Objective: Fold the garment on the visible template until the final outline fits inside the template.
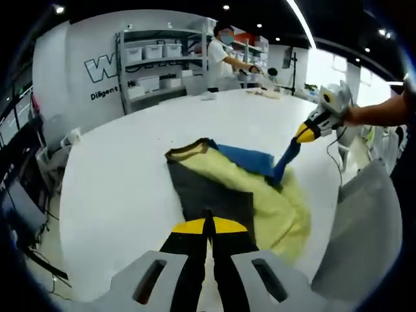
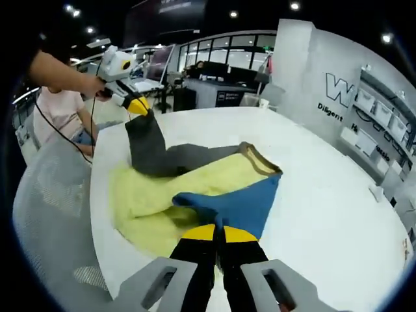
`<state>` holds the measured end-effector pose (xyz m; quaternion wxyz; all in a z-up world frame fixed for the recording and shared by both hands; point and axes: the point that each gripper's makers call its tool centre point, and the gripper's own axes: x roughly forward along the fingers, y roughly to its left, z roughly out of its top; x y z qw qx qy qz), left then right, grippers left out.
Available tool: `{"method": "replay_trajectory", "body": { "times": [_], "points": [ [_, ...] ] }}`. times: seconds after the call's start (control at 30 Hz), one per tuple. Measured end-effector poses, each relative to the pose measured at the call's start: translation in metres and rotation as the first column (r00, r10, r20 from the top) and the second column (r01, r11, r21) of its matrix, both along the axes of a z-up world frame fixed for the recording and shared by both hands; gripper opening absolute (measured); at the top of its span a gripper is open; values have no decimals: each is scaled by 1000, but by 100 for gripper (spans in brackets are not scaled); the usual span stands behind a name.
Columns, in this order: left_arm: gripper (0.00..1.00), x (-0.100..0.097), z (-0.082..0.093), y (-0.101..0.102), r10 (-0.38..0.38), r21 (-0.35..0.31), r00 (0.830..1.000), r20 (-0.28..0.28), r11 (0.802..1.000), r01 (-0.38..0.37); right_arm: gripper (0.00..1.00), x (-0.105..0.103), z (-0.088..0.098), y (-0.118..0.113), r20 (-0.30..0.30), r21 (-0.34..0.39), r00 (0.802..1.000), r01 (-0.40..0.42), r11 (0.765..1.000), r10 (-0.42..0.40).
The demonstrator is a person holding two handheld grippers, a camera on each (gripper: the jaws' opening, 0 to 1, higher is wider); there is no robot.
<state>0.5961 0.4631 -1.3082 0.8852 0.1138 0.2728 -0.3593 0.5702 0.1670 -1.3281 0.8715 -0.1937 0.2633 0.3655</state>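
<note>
Two grippers: both clamped on cloth, each lifting a different panel of one garment.
Garment (image 1: 240, 188): colour-blocked top in pale yellow, dark grey and blue, lying partly bunched on the white table (image 1: 117, 188), near its edge by a grey chair back (image 1: 361, 227).
Left gripper (image 1: 209, 224): jaws closed together on the dark grey panel (image 1: 208, 195); in the right gripper view it (image 2: 138, 107) holds that panel pulled up off the table like a tent, probably to carry it over the yellow body.
Right gripper (image 2: 218, 233): jaws pinched tight on the blue panel (image 2: 240, 201); in the left gripper view it (image 1: 296, 140) draws the blue cloth up and outward, keeping it taut.
Template: cannot be made out; no outline shows on the table around the cloth.
Progress: fold looks mid-way, the yellow part (image 2: 149, 201) is loose and rumpled.
Background: shelving with bins (image 1: 156, 58), a person standing at the far side of the table.
Risk: pulling both panels apart could drag the garment toward the table edge.
</note>
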Motion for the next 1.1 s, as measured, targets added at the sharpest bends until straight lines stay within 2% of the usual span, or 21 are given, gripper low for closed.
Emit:
{"method": "replay_trajectory", "body": {
  "times": [0.6,1.1],
  "points": [
    [0,16,25,32,85,18,994,62,996,-86,0,20,39,-38,60,22,994,91,996,-92],
    [0,25,41,76,159,36,981,110,986,-164,0,27,51,-86,73,22,977,198,980,-199]
  ]
}}
